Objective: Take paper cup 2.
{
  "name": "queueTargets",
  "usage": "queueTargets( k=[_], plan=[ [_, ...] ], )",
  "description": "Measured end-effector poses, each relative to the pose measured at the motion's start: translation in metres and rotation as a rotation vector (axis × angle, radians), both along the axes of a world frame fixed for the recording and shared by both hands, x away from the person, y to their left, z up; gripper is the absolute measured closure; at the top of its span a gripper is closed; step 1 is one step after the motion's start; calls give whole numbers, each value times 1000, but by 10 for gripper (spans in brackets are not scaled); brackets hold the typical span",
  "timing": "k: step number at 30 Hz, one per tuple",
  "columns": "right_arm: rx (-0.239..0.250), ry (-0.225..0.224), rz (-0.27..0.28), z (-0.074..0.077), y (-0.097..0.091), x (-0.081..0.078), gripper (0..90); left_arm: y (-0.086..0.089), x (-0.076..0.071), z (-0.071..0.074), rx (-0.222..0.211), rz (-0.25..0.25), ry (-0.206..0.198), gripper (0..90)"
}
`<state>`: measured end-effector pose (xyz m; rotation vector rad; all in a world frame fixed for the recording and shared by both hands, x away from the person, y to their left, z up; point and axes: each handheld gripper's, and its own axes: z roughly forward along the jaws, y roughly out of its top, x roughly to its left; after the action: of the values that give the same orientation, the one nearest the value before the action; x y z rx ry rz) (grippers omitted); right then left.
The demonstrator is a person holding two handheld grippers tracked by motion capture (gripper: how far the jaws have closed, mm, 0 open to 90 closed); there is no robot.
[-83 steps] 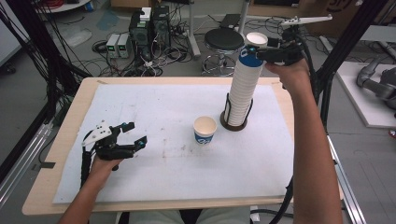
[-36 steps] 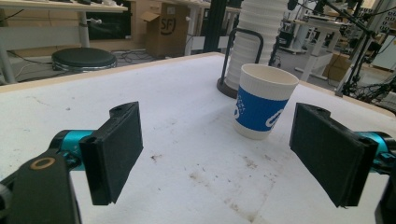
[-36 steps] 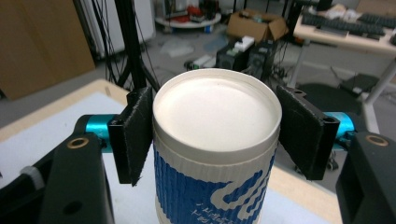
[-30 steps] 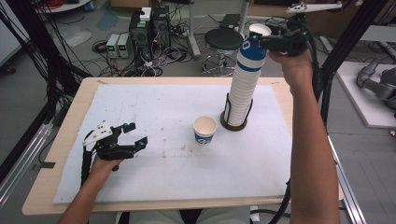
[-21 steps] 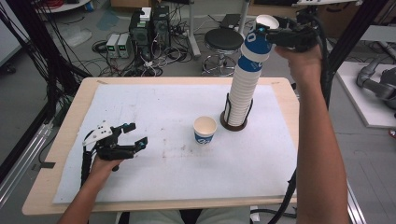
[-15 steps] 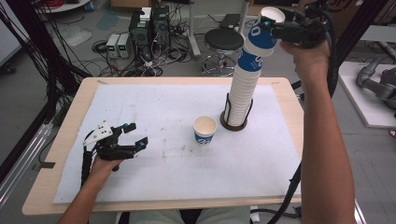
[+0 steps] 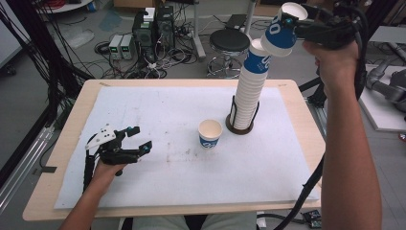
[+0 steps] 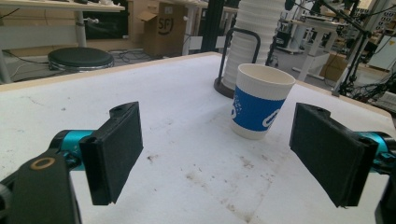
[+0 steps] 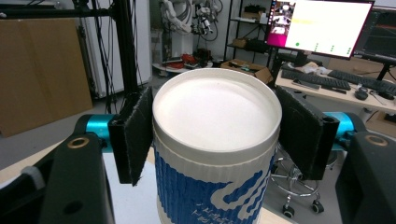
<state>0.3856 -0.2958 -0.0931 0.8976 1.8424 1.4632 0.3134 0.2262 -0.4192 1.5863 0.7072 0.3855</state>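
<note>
Cups are the business here: a blue-and-white paper cup (image 7: 283, 32) is clamped in the right claw (image 7: 306, 31), tilted, up in the air just above and to the right of the tall stack of cups (image 7: 250, 84). From the high view you see it clear of the stack's top; the right claw's own view (image 9: 212, 135) adds what the overhead cannot, both black pads (image 9: 135, 135) pressed flat against the cup's ribbed wall (image 9: 210, 186), its white inside facing the camera.

Nearest the person, the left claw (image 7: 139, 141) rests low over the white mat (image 7: 163, 182) on the counter (image 7: 62, 163), its jaws standing well apart with nothing between them. Its own view (image 8: 219, 154) looks across the stained mat to a single upright cup (image 8: 259, 102), well ahead of the pads (image 8: 116, 149). Overhead, that cup (image 7: 209, 133) stands near the counter's middle, just beside the stack's black wire holder (image 7: 239, 125). Farther off, a round stool (image 7: 229, 42) sits on the floor.
</note>
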Motion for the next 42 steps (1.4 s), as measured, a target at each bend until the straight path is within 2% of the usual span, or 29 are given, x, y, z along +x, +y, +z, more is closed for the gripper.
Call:
queueTargets(
  k=[9, 10, 15, 17, 19, 24, 28, 29, 31, 32, 33, 39, 40, 42],
  plan=[
    [8, 14, -34, -6, -22, -9, 320, -1, 0, 0, 0, -1, 1, 172],
    [10, 19, -45, -10, -30, -11, 320, -1, 0, 0, 0, -1, 1, 172],
    [7, 37, -59, -20, -42, -16, 320, -2, 0, -1, 2, -5, 2, 172],
    [10, 50, -63, -32, -52, -19, 320, -2, 0, -1, 2, -5, 1, 172],
    [11, 56, -63, -35, -54, -20, 320, -2, 0, -1, 3, -5, 1, 172],
    [4, 75, -42, -59, -65, -27, 319, -3, 0, -1, -3, -5, -4, 172],
    [1, 88, -25, -74, -67, -32, 319, -2, 0, 0, -3, -2, -9, 172],
    [1, 88, -25, -74, -67, -32, 319, -2, 0, 0, -3, -2, -10, 172],
    [1, 96, -13, -86, -67, -36, 319, -2, 0, 0, -2, -4, -9, 172],
    [1, 96, -13, -86, -67, -36, 319, -2, 0, 0, -4, -3, -8, 172],
    [-2, 101, -11, -93, -68, -38, 319, -2, 0, 0, -3, -6, -8, 172],
    [-10, 117, -5, -116, -68, -45, 319, -3, -1, 0, -5, -10, -12, 172],
    [-10, 117, -5, -116, -68, -45, 319, -3, -1, 0, -6, -10, -13, 172],
    [-21, 131, 7, -130, -66, -49, 319, -3, -1, 0, -5, -9, -15, 172]
  ],
)
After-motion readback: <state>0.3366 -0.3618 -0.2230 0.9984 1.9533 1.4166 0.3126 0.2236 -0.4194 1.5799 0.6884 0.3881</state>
